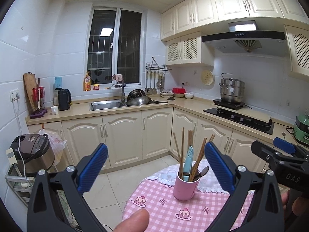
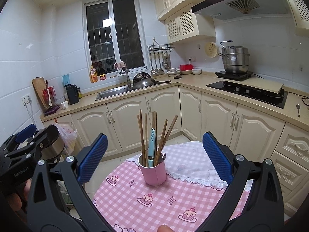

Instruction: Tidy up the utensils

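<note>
- Left gripper [image 1: 156,166]: spread, empty, above the pink-checked worktop [image 1: 164,208].
- Right gripper [image 2: 154,158]: spread, empty.
- Pink cup [image 2: 153,171]: upright on the worktop, holding chopsticks [image 2: 143,135] (spoon bowl [image 1: 204,171] clear only in left view).

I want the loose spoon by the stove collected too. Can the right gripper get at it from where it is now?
Probably not without moving over. The right gripper is open over the table, facing the pink cup. The spoon lies apart on the countertop, far to the right, though nothing covers it.
</note>
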A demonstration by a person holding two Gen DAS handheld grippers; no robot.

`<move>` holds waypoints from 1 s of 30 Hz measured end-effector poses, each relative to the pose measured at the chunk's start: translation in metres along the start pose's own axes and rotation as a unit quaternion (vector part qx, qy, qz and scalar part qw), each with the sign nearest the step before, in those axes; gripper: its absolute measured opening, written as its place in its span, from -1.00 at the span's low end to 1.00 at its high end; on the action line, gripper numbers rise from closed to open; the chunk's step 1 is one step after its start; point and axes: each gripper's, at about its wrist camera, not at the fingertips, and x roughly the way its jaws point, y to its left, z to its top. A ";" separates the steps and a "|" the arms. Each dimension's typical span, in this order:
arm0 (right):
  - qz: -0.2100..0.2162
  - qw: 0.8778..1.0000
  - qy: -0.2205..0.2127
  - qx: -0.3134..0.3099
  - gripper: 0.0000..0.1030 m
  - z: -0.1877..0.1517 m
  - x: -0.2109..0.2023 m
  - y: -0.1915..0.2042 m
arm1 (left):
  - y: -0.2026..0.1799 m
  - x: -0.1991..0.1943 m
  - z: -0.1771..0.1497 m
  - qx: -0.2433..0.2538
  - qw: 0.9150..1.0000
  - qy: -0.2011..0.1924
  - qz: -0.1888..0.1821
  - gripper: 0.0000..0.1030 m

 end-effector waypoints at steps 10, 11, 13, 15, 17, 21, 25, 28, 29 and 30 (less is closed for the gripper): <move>0.002 1.000 0.002 0.000 0.88 0.000 0.000 0.000 | 0.001 -0.004 0.000 -0.003 1.000 -0.003 0.002 0.91; 0.003 1.000 0.002 0.000 0.88 0.000 0.000 0.001 | 0.001 -0.004 0.000 -0.004 1.000 -0.002 0.000 0.91; 0.003 1.000 0.003 0.000 0.88 -0.001 0.000 0.000 | 0.001 -0.006 0.000 -0.004 1.000 -0.003 0.000 0.91; 0.003 1.000 0.003 0.000 0.88 -0.001 0.001 -0.001 | 0.002 -0.005 0.000 -0.005 1.000 -0.003 -0.001 0.91; 0.004 1.000 0.004 0.000 0.88 -0.001 0.001 -0.002 | 0.002 -0.006 -0.001 -0.006 1.000 -0.005 -0.001 0.91; 0.006 1.000 0.006 0.000 0.88 -0.002 0.001 -0.002 | 0.002 -0.008 -0.002 -0.008 1.000 -0.011 -0.004 0.91; 0.006 1.000 0.006 0.001 0.88 -0.004 0.001 -0.002 | 0.002 -0.007 -0.003 -0.007 1.000 -0.005 -0.006 0.91; 0.007 1.000 0.006 0.000 0.88 -0.005 0.002 -0.002 | 0.002 -0.004 -0.005 -0.007 1.000 0.003 -0.004 0.91; 0.007 1.000 0.006 0.000 0.88 -0.005 0.002 -0.002 | 0.002 -0.002 -0.005 -0.008 1.000 0.004 -0.005 0.91; 0.007 1.000 0.006 0.001 0.88 -0.004 0.002 -0.002 | 0.003 -0.001 -0.005 -0.010 1.000 0.005 -0.007 0.91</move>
